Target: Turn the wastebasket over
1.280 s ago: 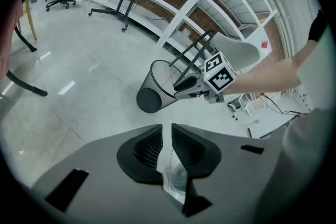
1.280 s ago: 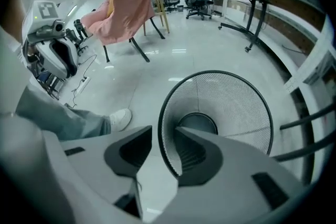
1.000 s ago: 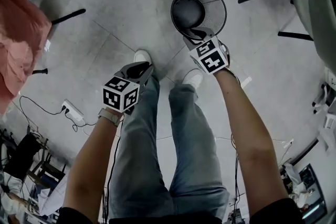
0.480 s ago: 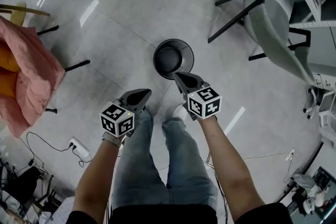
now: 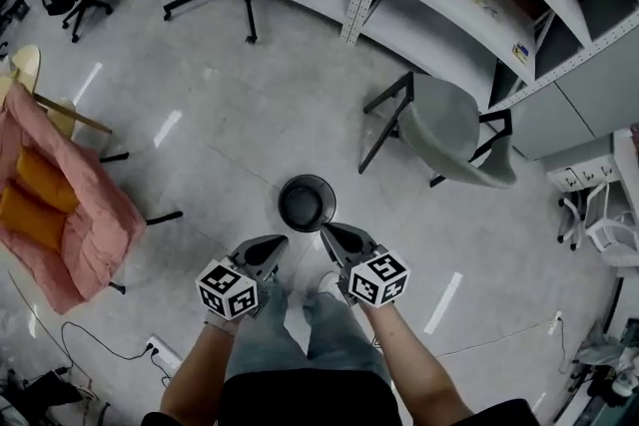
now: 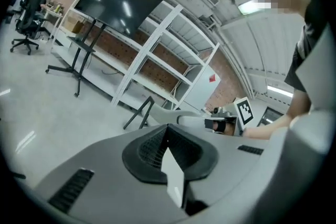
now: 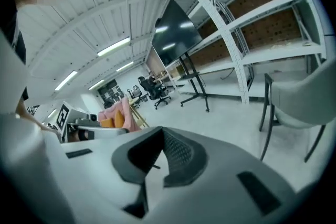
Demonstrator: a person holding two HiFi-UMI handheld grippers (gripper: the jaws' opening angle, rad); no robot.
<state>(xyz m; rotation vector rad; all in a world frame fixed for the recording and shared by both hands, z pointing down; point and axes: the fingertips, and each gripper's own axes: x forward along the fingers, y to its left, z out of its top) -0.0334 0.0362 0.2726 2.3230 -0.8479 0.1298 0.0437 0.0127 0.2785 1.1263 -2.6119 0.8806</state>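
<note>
risk sits mostly with the wastebasket itself: it stands on the floor with its open mouth facing up, just ahead of the person's shoes, and neither claw touches it. the left claw and the right claw hang above and just behind the wastebasket, both pinched fully together with nothing between the pads. if the wastebasket is still to be flipped, the claws would first have to spread; coming down on the rim while closed would likely knock it over or send it rolling, since it looks like light wire mesh. a narrow pinch on that thin rim could also slip partway through the turn. a careless step forward could kick it, and a power strip with its cable lies on the floor well behind and to the left of the wastebasket, a possible trip point

only the head view shows the wastebasket and how it stands; both gripper views look out across the room and miss it entirely. the left gripper view confirms the left claw is closed and empty, and adds a big dark screen on a stand, far beyond the wastebasket. the right gripper view shows the right claw likewise closed and empty, plus ceiling lights and the grey chair from the side, which the head view places beyond and to the right of the wastebasket
</note>
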